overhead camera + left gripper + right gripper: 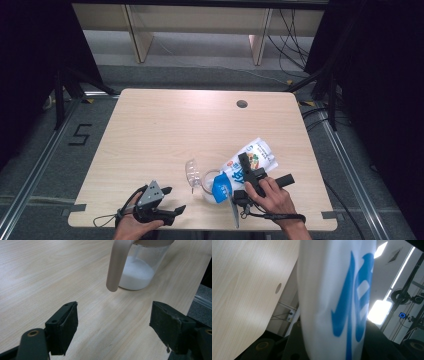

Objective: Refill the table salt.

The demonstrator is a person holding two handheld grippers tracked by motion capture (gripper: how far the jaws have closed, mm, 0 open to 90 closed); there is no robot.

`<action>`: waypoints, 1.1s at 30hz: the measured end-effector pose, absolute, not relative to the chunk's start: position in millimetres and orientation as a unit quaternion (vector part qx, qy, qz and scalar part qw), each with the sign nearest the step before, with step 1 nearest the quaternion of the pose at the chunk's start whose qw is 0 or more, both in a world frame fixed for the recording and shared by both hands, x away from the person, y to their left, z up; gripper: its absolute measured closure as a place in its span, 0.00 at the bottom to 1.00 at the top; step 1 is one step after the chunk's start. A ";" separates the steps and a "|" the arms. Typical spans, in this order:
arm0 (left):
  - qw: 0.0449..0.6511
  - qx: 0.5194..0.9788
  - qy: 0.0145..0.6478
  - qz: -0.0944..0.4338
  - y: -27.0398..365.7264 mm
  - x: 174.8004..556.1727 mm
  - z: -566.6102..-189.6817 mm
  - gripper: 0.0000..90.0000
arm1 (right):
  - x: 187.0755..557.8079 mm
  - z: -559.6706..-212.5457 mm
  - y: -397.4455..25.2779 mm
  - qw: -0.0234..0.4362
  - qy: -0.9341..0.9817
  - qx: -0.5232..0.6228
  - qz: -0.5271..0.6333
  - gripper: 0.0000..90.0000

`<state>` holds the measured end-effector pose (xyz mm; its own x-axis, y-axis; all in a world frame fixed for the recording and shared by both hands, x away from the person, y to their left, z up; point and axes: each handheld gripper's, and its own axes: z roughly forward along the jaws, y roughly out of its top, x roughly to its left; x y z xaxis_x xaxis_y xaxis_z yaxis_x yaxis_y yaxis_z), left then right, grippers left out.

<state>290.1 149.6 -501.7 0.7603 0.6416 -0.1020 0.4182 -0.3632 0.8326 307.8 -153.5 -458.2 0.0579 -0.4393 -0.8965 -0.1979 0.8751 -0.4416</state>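
While tilted, the right gripper (246, 172) clamps the pouch (250, 162).

Left tool (172, 199) agape — right tool (243, 172) clamped.

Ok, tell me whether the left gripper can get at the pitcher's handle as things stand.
Probably yes. The left gripper is open and aimed at the pitcher's handle, with bare table between them. The bag held by the right gripper tilts over the pitcher from the far side.
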 end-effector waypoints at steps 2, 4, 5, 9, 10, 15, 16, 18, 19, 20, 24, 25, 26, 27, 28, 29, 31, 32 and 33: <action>0.463 0.813 0.333 0.118 148.9 289.0 -502.0 0.24 | 307.0 -460.4 -154.3 0.689 0.686 -0.219 -0.079 0.82; 0.465 0.814 0.327 0.120 149.0 289.8 -501.9 0.24 | 306.9 -460.3 -154.3 0.689 0.686 -0.219 -0.079 0.83; 0.465 0.814 0.327 0.120 149.0 289.8 -502.0 0.24 | 307.0 -460.3 -154.3 0.689 0.686 -0.220 -0.079 0.83; 0.462 0.816 0.325 0.121 149.5 289.9 -501.7 0.24 | 307.4 -459.4 -154.2 0.688 0.685 -0.227 -0.081 0.83; 0.462 0.816 0.325 0.121 149.5 290.0 -501.7 0.24 | 307.5 -459.0 -154.2 0.688 0.684 -0.228 -0.082 0.83; 0.458 0.817 0.328 0.121 150.0 290.0 -501.5 0.24 | 307.7 -457.2 -153.3 0.685 0.683 -0.238 -0.086 0.83; 0.458 0.816 0.332 0.120 149.7 289.5 -501.7 0.24 | 307.8 -456.6 -153.0 0.684 0.682 -0.241 -0.088 0.83; 0.466 0.811 0.333 0.117 148.5 289.2 -502.2 0.24 | 307.5 -457.1 -153.1 0.688 0.679 -0.240 -0.087 0.83; 0.465 0.814 0.327 0.120 149.0 289.9 -502.0 0.24 | 307.5 -457.0 -153.1 0.688 0.679 -0.241 -0.087 0.84; 0.465 0.814 0.327 0.120 149.1 289.9 -502.0 0.24 | 307.6 -457.1 -153.0 0.688 0.679 -0.241 -0.087 0.84; 0.463 0.815 0.327 0.120 149.2 290.0 -501.8 0.24 | 307.4 -457.0 -153.0 0.688 0.679 -0.241 -0.088 0.84; 0.464 0.815 0.327 0.120 149.1 289.9 -501.9 0.24 | 307.2 -458.9 -154.3 0.688 0.683 -0.230 -0.083 0.84; 0.465 0.814 0.327 0.120 149.0 290.0 -502.0 0.24 | 307.3 -458.1 -153.9 0.689 0.681 -0.234 -0.084 0.84; 0.464 0.815 0.327 0.120 149.0 289.9 -501.9 0.24 | 307.1 -456.8 -153.1 0.688 0.679 -0.241 -0.090 0.84; 0.464 0.814 0.327 0.120 149.1 289.9 -501.9 0.24 | 307.2 -457.2 -153.4 0.688 0.680 -0.239 -0.089 0.84; 0.464 0.814 0.327 0.120 149.1 290.0 -501.9 0.24 | 307.2 -458.0 -154.0 0.688 0.681 -0.234 -0.086 0.84; 0.457 0.818 0.326 0.122 150.1 290.2 -501.5 0.24 | 307.2 -459.3 -154.6 0.688 0.684 -0.228 -0.083 0.84; 0.458 0.817 0.330 0.120 149.8 289.8 -501.6 0.24 | 307.1 -459.2 -154.6 0.688 0.684 -0.229 -0.083 0.84; 0.463 0.812 0.335 0.118 148.8 289.1 -502.2 0.24 | 307.1 -459.0 -154.5 0.688 0.683 -0.231 -0.083 0.84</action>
